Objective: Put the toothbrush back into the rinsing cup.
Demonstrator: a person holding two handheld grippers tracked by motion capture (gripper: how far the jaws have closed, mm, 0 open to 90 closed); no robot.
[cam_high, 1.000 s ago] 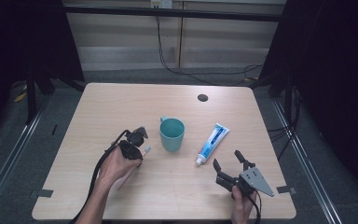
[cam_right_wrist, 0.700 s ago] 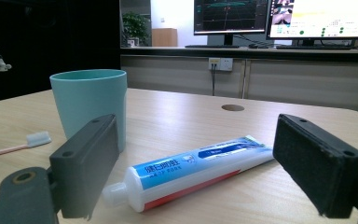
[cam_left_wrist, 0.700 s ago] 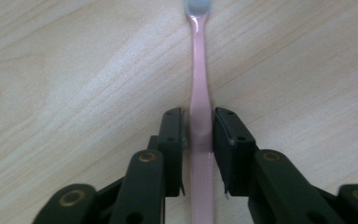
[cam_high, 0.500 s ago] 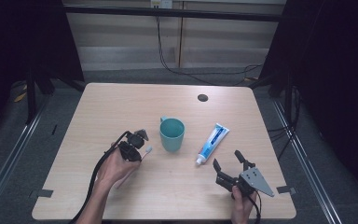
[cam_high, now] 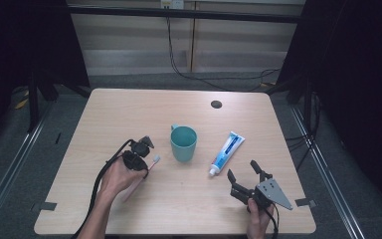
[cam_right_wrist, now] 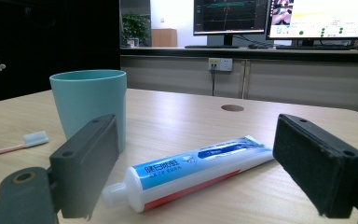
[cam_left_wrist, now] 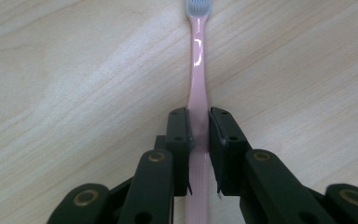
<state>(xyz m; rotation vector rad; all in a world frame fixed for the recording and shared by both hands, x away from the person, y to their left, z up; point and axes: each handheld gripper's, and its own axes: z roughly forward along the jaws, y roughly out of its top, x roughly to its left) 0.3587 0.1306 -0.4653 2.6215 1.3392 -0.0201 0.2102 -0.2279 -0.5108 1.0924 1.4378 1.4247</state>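
Right gripper view | toothpaste tube (cam_right_wrist: 200, 170) lettering unreadable | right tool (cam_right_wrist: 205, 163) released | left tool (cam_left_wrist: 199, 140) grasping toothbrush (cam_left_wrist: 198, 70)

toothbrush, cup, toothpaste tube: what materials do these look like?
Toothbrush: glossy pink plastic, probably; sharp highlights along the handle, pale bristles at the tip. The left claw is shut on it.
Cup: matte teal, likely plastic or a composite; soft, even sheen and no glare.
Toothpaste tube: smooth printed laminate or plastic, with a white cap and a flat crimped tail.

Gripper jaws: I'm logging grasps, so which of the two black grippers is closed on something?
The left gripper, clamped on the pink toothbrush; the right gripper stands open, holding nothing.
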